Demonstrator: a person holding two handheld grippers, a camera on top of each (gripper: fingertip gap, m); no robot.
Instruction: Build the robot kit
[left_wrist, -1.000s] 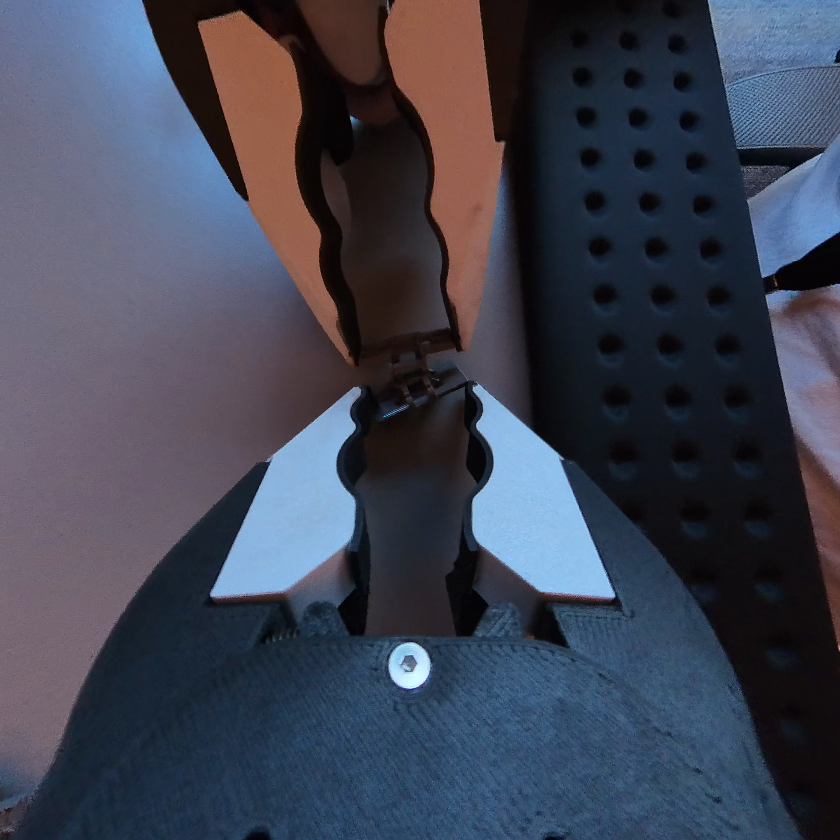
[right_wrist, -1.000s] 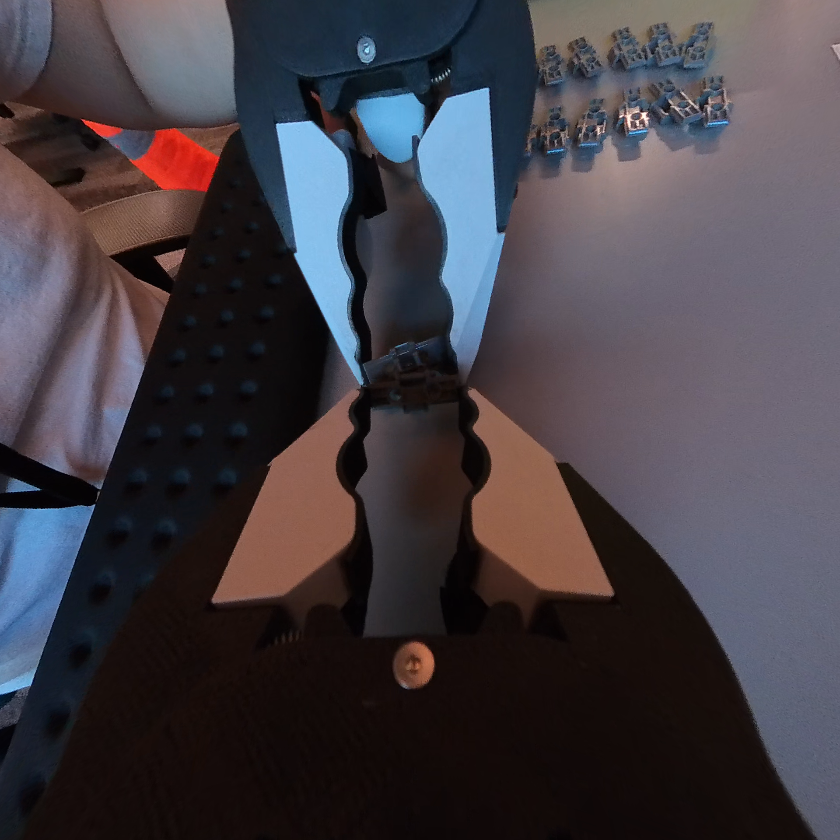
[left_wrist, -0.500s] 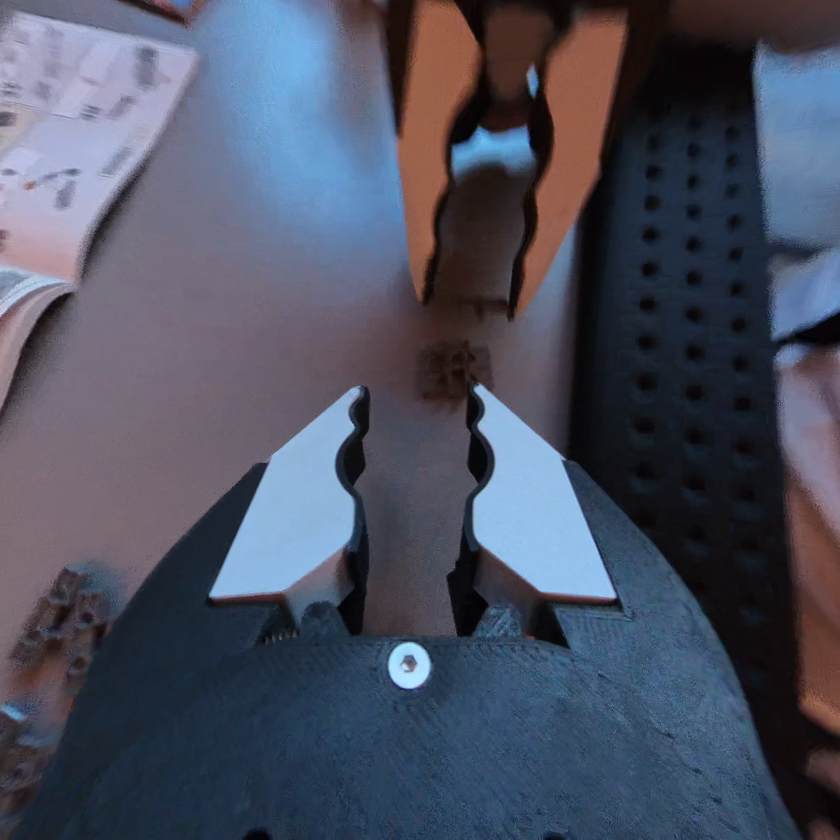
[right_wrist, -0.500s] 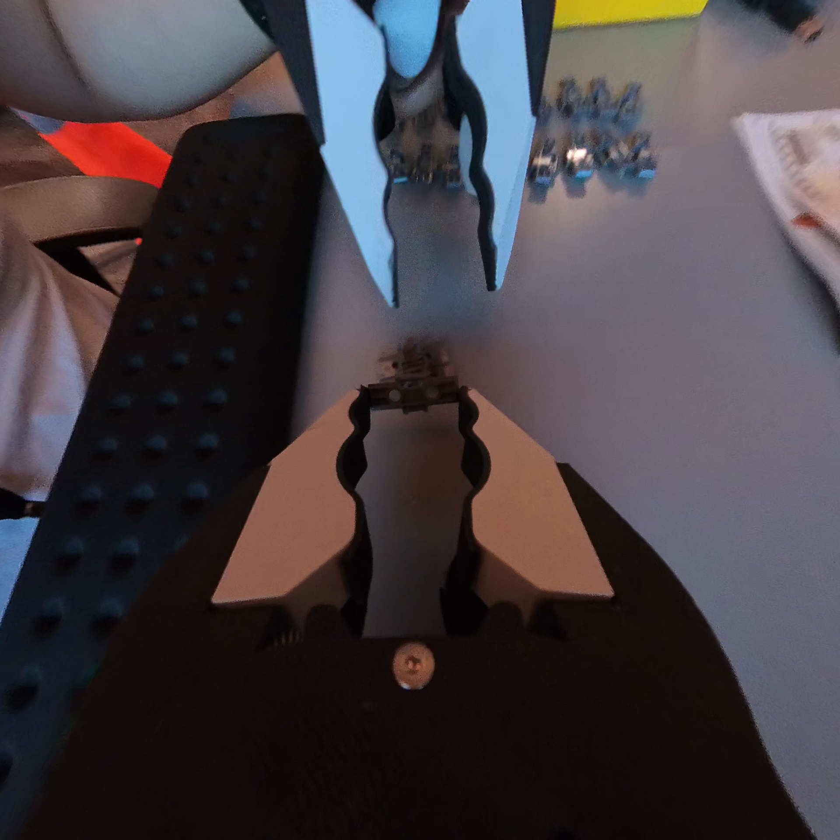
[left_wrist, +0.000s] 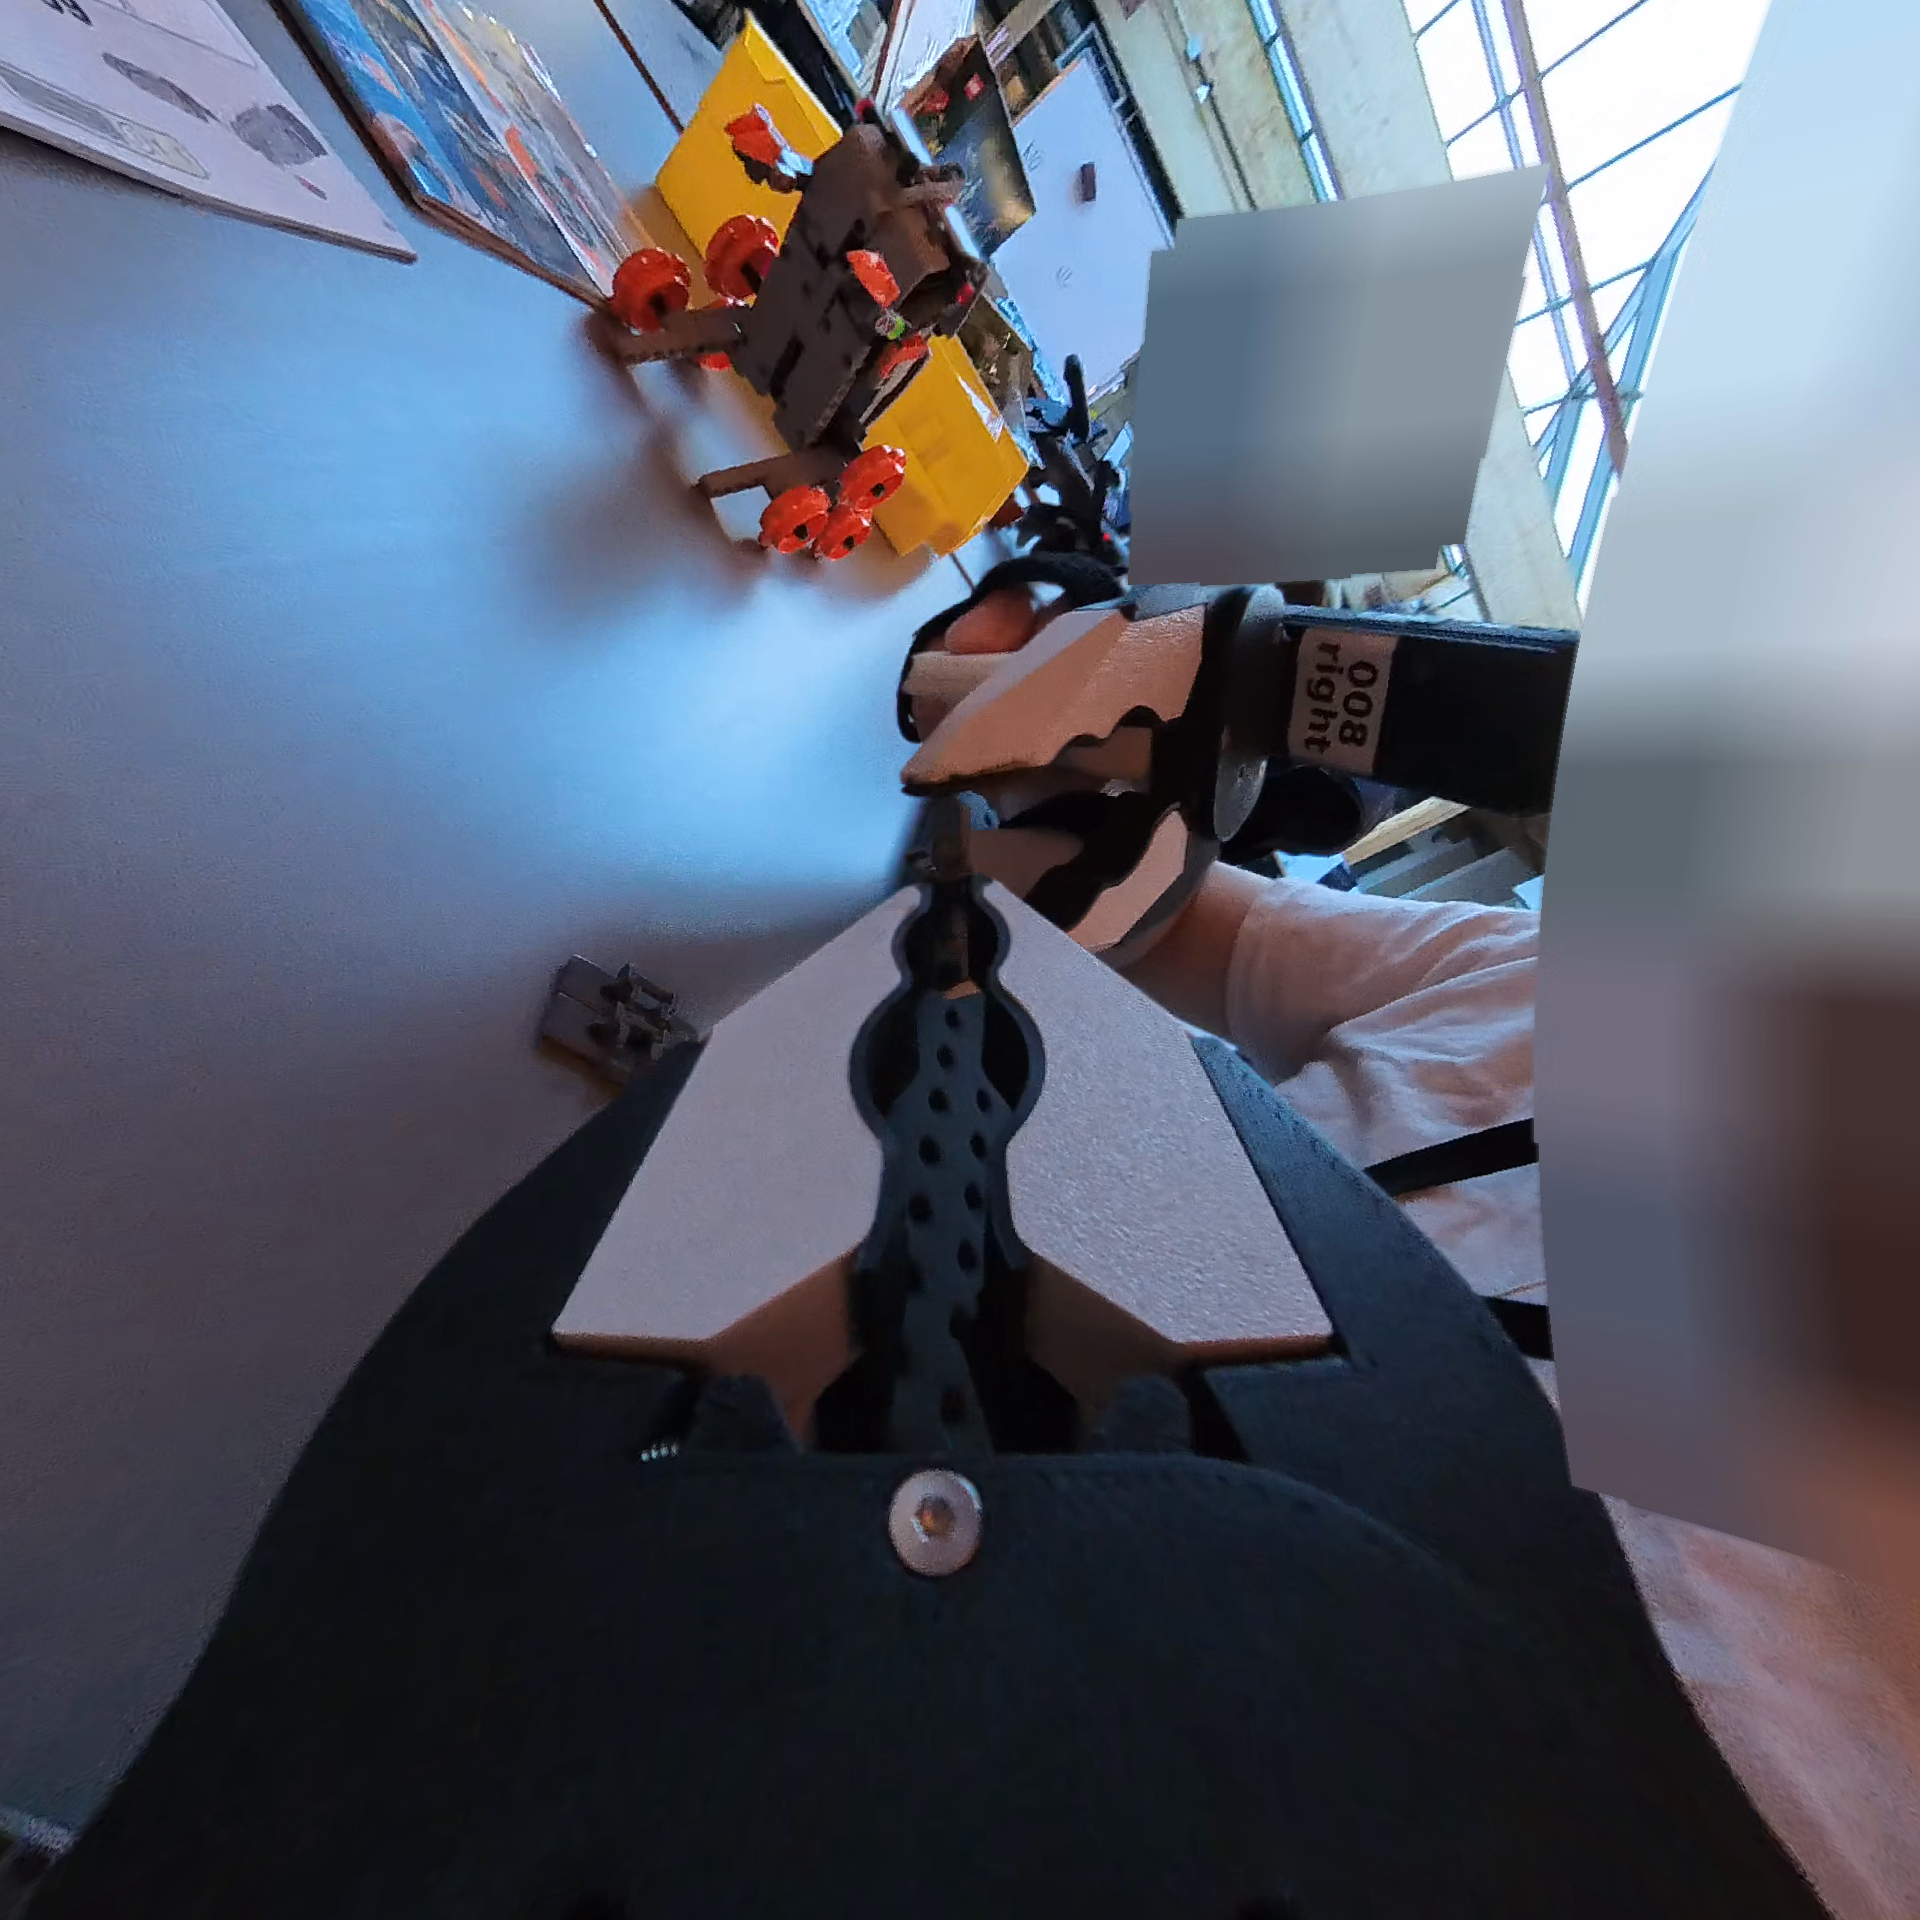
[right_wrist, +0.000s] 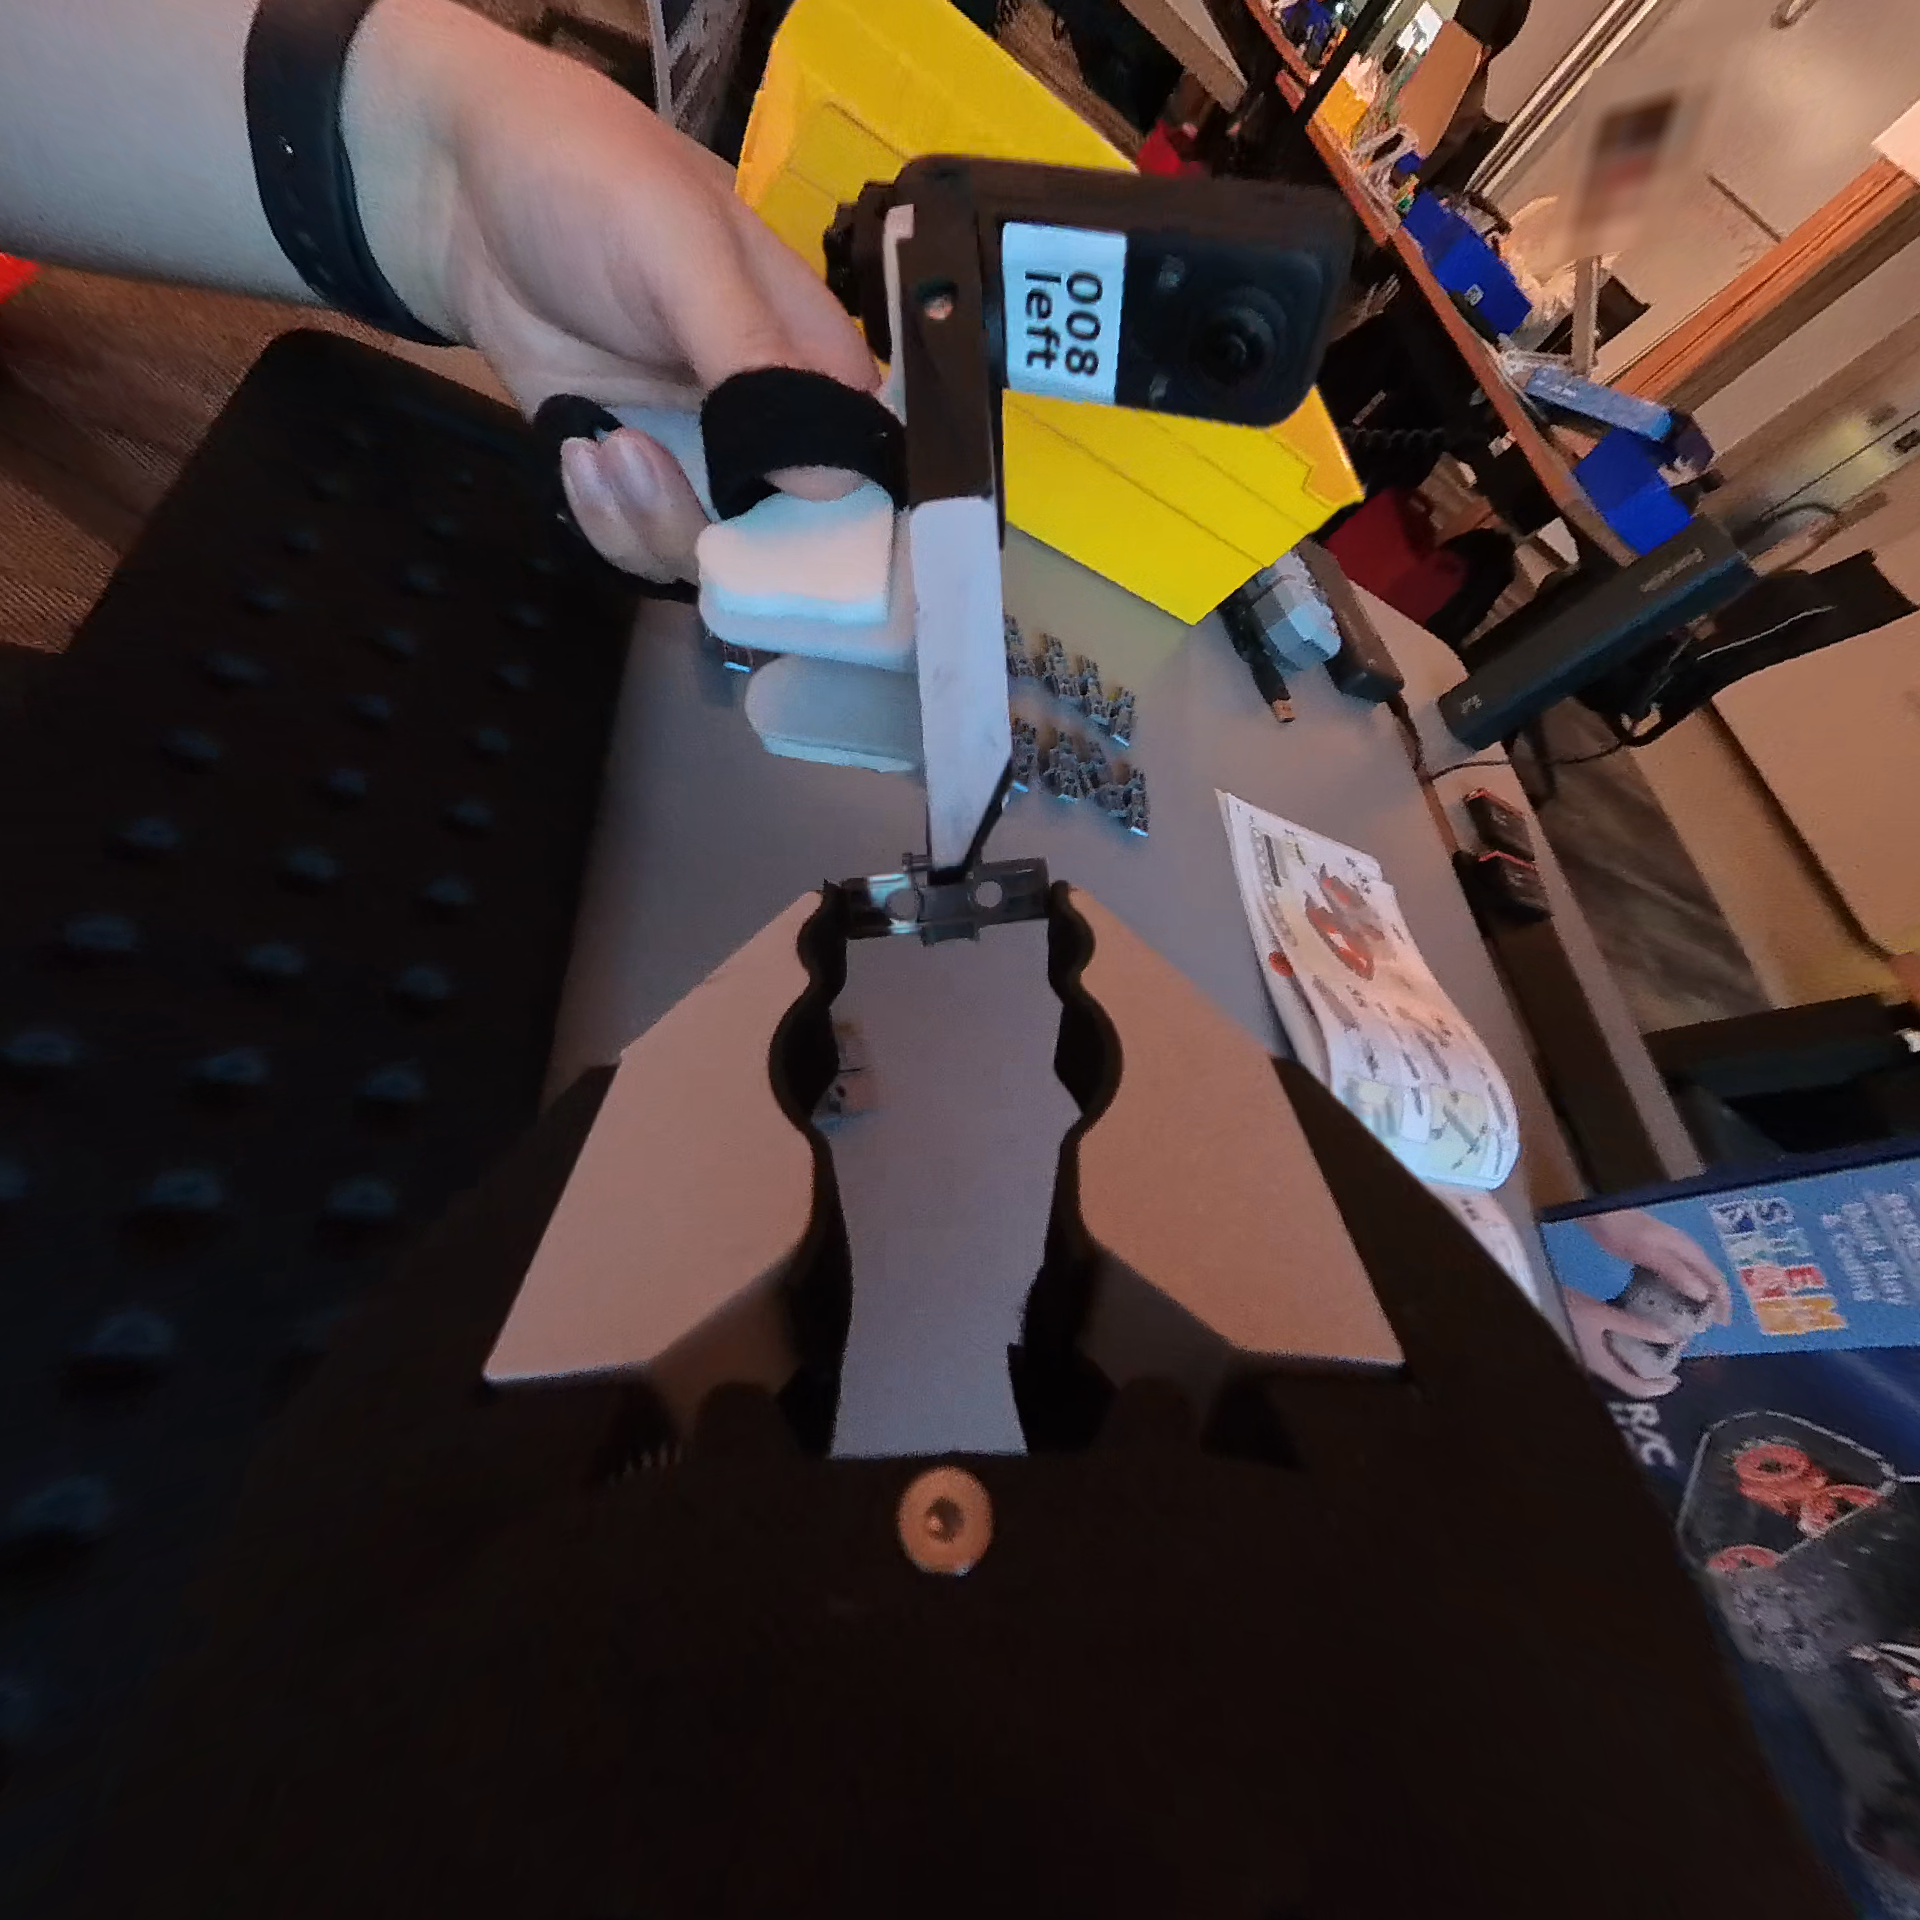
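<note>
- Two grippers meet mid-frame: right gripper pinches a small grey part by its ends.
- Left gripper, fingers nearly together, nips the same part from above.
- Grey table sits below.

In my right wrist view, the right claw grips a small plastic part crosswise between its tips, above the desk. The left claw meets that part from above. Behind it, rows of small parts lie on the desk, with a bin farther back. A booklet lies to the right, and a box nearer, at the right edge. A perforated panel runs along the left. In my left wrist view, a single small piece sits on the desk left of the left claw, and a wheeled model stands far behind.
</note>
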